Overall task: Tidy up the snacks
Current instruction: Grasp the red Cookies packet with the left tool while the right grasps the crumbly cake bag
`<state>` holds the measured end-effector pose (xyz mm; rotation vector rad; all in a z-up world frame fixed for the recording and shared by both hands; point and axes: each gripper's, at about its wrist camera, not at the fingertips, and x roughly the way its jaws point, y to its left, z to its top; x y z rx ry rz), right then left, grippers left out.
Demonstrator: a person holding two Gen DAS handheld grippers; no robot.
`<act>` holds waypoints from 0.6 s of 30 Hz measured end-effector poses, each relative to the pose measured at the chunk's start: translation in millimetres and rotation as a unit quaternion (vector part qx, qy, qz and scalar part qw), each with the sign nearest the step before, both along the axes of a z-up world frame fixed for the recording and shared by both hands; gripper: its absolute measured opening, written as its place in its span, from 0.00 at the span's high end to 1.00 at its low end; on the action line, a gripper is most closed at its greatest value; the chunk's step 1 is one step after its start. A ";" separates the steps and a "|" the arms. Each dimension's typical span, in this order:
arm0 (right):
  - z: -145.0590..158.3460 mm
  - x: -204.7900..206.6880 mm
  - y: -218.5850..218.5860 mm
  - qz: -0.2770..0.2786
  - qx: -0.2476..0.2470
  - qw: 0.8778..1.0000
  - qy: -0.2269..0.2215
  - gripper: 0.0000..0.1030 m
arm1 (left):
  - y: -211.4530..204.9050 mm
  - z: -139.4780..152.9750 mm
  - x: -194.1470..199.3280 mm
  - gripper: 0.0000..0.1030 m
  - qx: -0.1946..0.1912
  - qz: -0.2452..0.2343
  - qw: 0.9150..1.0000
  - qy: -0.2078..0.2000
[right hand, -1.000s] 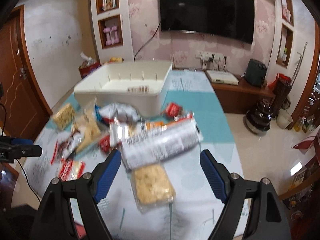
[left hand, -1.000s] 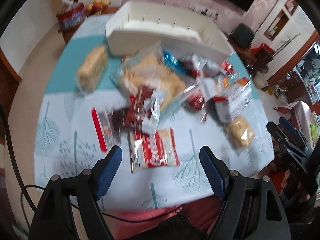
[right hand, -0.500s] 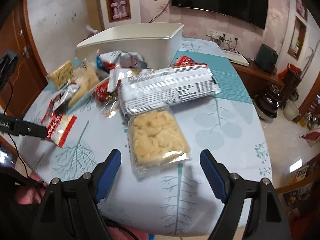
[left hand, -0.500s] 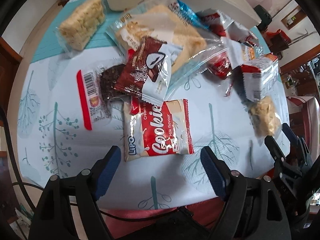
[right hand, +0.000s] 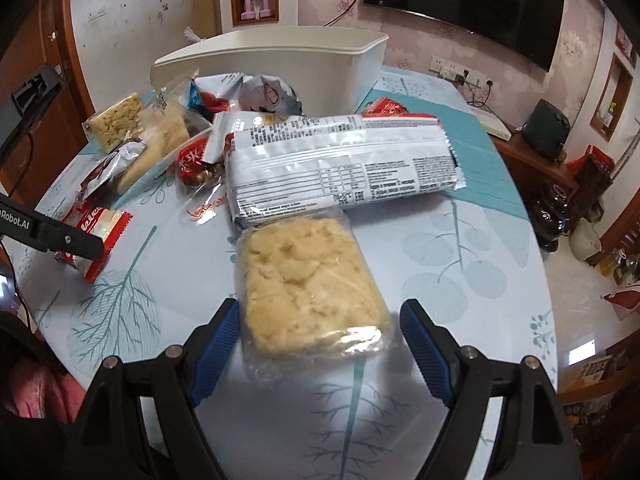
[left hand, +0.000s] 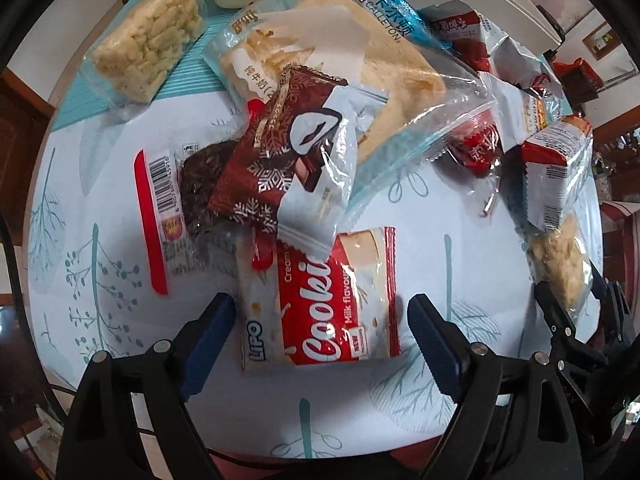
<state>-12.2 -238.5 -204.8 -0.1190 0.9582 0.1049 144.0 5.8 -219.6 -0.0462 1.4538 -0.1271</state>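
A red-and-white cookie pack (left hand: pixel 320 300) lies flat on the table. My left gripper (left hand: pixel 322 308) points straight down over it, jaws opening, one blue finger on each side of the pack and neither pad touching it. A brown chocolate pack (left hand: pixel 288 152) overlaps the cookie pack's top edge. In the right wrist view a clear-wrapped yellow rice cake (right hand: pixel 308 280) lies between the spread fingers of my right gripper (right hand: pixel 320 310), which is open and not pressing on it. The white bin (right hand: pixel 280 60) stands at the back of the table.
A long white biscuit pack (right hand: pixel 340 164) lies just behind the rice cake. A clear bag of yellow cake (left hand: pixel 360 52), a puffed-rice block (left hand: pixel 148 48), a dark cake pack (left hand: pixel 168 208) and small red packs crowd the middle. The table edge runs close below both grippers.
Both grippers have come down toward the table. The cookie pack now sits between the left fingers, which have spread a little. The rice cake now sits between the right fingers.
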 end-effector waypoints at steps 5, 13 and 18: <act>-2.6 5.9 2.0 0.004 0.006 1.000 -0.002 0.21 | -12.7 -2.2 -1.4 0.15 0.034 -0.014 0.999 0.001; -2.1 5.4 5.0 0.008 0.007 1.000 -0.004 0.27 | -15.0 2.7 -4.3 0.31 0.041 -0.002 0.999 -0.014; 0.4 3.6 6.8 0.007 0.004 1.000 -0.004 0.37 | -17.2 6.0 -4.7 0.42 0.042 -0.011 0.999 -0.023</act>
